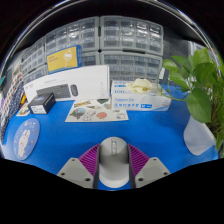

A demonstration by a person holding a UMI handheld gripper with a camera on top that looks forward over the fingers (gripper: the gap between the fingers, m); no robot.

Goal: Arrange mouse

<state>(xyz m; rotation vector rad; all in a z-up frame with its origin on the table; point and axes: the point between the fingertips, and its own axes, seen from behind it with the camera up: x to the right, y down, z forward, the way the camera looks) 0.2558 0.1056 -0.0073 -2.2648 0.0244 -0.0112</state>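
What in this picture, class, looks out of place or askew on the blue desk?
Nothing stands out. The mouse sits straight between the tongs, both pads against its sides. The boxes, leaflet and plant stand tidy beyond.

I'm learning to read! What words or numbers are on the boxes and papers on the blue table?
None can be read.
White box: no print visible.
Blue and white box: print too blurred.
Paper sheet: pictures only, text too small.
Yellow sign behind: blurred.
The mouse, between the hand-held gripper fingers, shows no label.
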